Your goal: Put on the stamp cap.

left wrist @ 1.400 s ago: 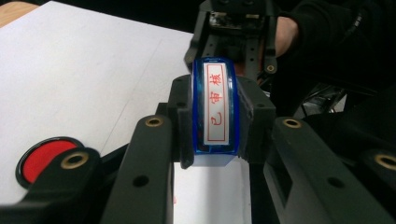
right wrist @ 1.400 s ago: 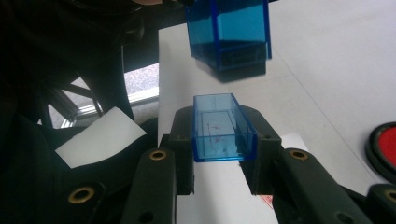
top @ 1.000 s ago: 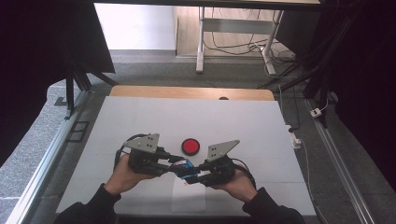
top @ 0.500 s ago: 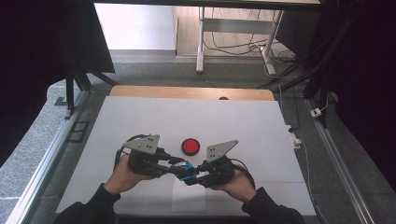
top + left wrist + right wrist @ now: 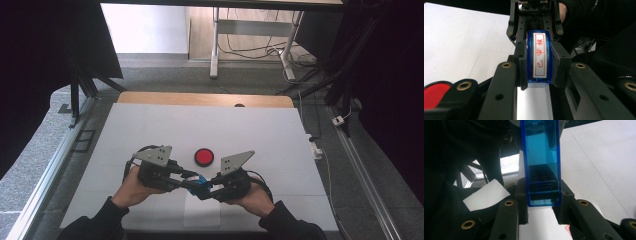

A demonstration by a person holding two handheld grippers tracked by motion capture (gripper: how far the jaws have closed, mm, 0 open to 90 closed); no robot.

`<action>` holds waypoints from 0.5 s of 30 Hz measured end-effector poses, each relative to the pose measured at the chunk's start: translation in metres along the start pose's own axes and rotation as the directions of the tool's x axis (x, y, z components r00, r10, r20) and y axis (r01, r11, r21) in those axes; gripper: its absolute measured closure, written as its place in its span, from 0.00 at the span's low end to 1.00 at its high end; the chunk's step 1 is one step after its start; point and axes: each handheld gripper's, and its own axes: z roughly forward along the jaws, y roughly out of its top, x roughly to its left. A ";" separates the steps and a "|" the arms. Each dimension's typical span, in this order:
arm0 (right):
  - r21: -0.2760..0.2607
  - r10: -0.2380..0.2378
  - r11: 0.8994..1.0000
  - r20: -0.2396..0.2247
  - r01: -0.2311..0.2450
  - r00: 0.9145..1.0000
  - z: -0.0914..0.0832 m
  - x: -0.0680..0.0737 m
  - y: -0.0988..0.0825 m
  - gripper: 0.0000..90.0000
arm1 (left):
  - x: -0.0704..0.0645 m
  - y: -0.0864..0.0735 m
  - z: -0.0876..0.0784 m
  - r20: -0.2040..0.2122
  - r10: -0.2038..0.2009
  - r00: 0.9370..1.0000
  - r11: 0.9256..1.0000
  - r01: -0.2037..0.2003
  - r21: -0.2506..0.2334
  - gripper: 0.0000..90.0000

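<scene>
— What sort of place am I working in?
— A lab: my white-topped bench (image 5: 150, 130) stands among black curtains (image 5: 45, 60), aluminium rails (image 5: 45, 185), and loose cables (image 5: 250, 50) on grey carpet.

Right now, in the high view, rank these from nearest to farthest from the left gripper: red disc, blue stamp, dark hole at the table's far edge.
1. blue stamp: clamped in the left gripper, between both hands.
2. red disc: just beyond the grippers, mid-table.
3. dark hole: far edge, on the wooden strip.
</scene>
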 end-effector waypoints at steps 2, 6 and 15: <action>-0.005 -0.011 1.000 0.000 0.011 1.000 0.000 0.001 0.001 0.77 | 0.001 -0.001 0.000 0.011 -0.008 1.000 1.000 0.008 -0.010 0.78; -0.009 -0.029 1.000 0.000 0.029 1.000 -0.002 0.003 0.002 0.77 | 0.001 -0.002 0.000 0.023 -0.016 1.000 0.999 0.017 -0.029 0.78; 0.002 -0.032 0.999 -0.005 0.032 0.999 -0.002 0.002 0.001 0.77 | 0.002 -0.004 0.002 0.030 -0.033 0.999 0.999 0.034 -0.031 0.78</action>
